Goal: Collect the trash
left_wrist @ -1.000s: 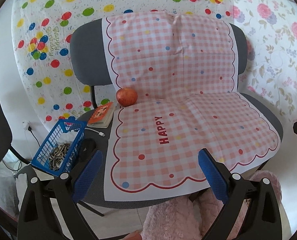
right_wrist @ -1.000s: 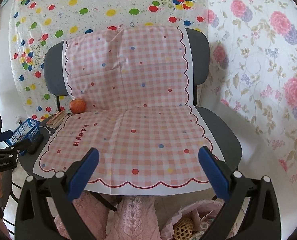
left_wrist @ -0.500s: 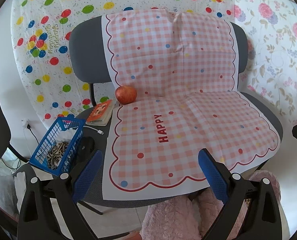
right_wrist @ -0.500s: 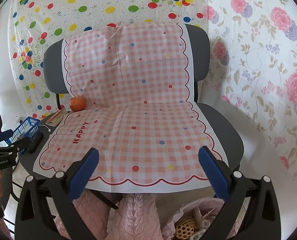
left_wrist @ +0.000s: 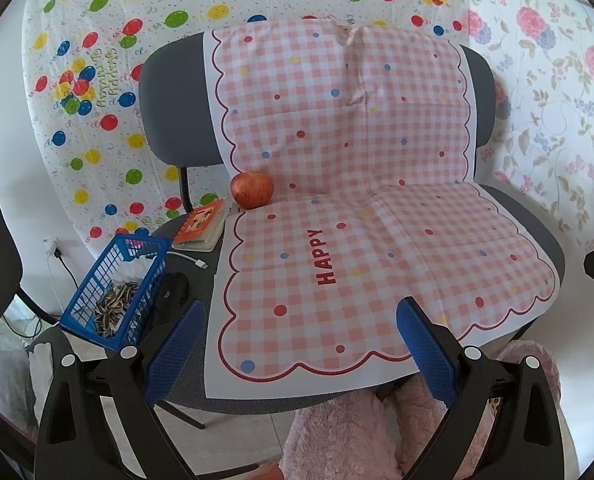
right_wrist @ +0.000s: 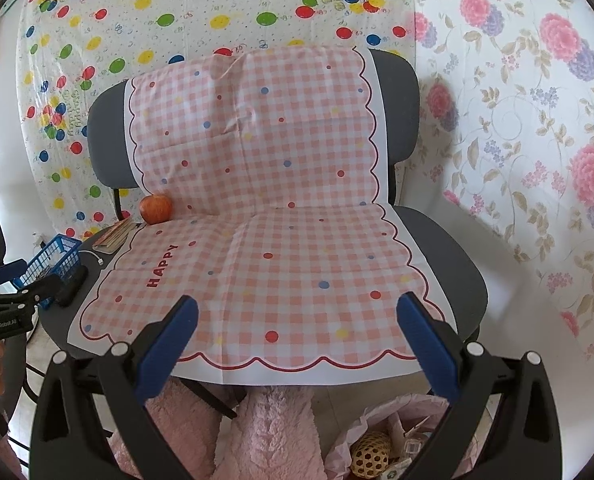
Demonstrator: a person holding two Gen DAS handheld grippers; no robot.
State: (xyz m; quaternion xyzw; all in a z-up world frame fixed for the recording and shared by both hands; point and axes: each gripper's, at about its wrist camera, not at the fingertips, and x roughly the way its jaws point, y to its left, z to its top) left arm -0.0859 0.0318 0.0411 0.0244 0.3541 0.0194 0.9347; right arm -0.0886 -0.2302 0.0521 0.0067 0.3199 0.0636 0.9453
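A blue basket holding sunflower seed shells sits at the left front edge of a grey chair. In the left wrist view my left gripper is open and empty in front of the seat, with the basket just left of its left finger. My right gripper is also open and empty, facing the seat's front edge. Below it on the floor is a pink bag with bits of trash inside. The basket and the left gripper show at the far left of the right wrist view.
A pink checked "HAPPY" cloth covers the chair's seat and back. A red apple, an orange book, a white cable and a black object lie on the seat's left side. Pink fluffy fabric lies under the chair.
Both views shifted only slightly. The right wrist view now shows a little more of the pink bag on the floor. Both grippers stay open and nothing on the chair moved.
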